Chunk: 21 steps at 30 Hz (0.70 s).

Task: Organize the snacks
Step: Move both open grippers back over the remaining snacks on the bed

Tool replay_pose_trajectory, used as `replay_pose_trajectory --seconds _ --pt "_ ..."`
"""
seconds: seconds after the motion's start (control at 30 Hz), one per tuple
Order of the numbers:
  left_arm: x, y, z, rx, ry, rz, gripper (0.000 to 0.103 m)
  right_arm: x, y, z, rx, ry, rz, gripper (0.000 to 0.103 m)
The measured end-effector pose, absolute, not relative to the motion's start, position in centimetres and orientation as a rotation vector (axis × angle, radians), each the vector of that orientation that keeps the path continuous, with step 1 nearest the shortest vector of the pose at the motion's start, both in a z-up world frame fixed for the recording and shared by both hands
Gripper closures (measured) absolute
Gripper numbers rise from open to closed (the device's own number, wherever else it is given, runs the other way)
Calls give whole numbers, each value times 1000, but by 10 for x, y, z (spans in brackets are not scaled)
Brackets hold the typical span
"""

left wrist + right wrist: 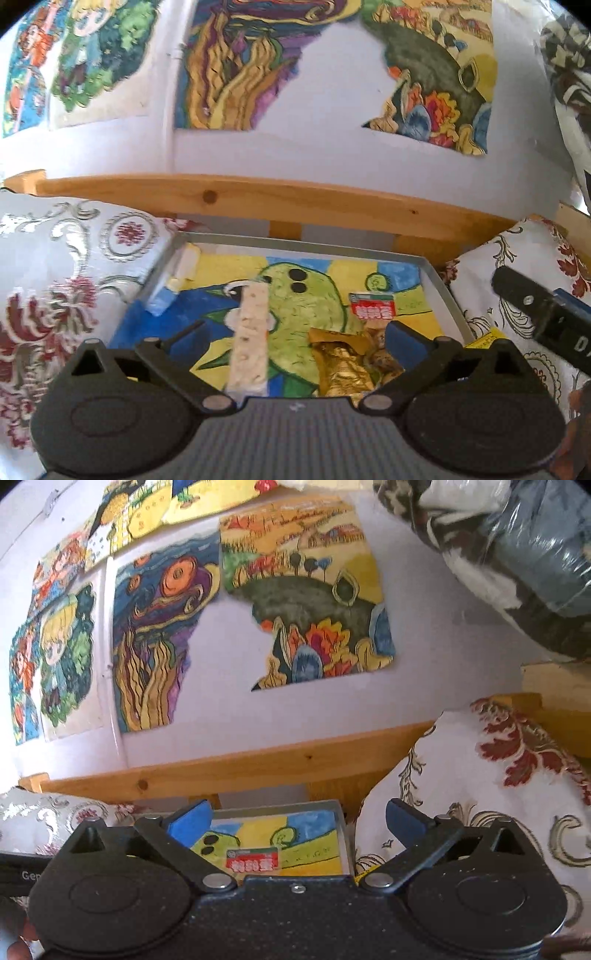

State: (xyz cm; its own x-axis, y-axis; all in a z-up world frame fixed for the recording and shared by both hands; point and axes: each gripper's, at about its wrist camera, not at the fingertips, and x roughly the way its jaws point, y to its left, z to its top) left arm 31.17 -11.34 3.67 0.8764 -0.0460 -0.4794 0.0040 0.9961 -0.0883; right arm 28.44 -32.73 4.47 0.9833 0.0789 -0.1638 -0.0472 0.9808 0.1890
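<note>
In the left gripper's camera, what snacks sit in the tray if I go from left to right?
White and blue packet by the tray's left wall → long pale speckled bar → crinkled gold wrapper → red and green packet.

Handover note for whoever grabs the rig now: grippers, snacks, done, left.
Left gripper: open, empty, above the tray.
Right gripper: open, empty, further back, pointing at the tray's right side.
In the tray, on the painted bird lining: white nougat-like bar lying lengthwise, gold-wrapped snack beside it, small red-and-green packet behind.
A yellow packet edge shows outside the tray's right wall, on the floral cushion.
Done: three snacks in the tray.
Left: probably the yellow packet; tidy if needed.
</note>
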Motion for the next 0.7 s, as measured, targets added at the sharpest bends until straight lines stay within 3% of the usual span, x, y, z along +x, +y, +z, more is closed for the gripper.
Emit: replay_pose_trajectory --seconds 0.7 --pt "181 -42 69 -200 399 57 1 154 -276 69 119 194 110 1"
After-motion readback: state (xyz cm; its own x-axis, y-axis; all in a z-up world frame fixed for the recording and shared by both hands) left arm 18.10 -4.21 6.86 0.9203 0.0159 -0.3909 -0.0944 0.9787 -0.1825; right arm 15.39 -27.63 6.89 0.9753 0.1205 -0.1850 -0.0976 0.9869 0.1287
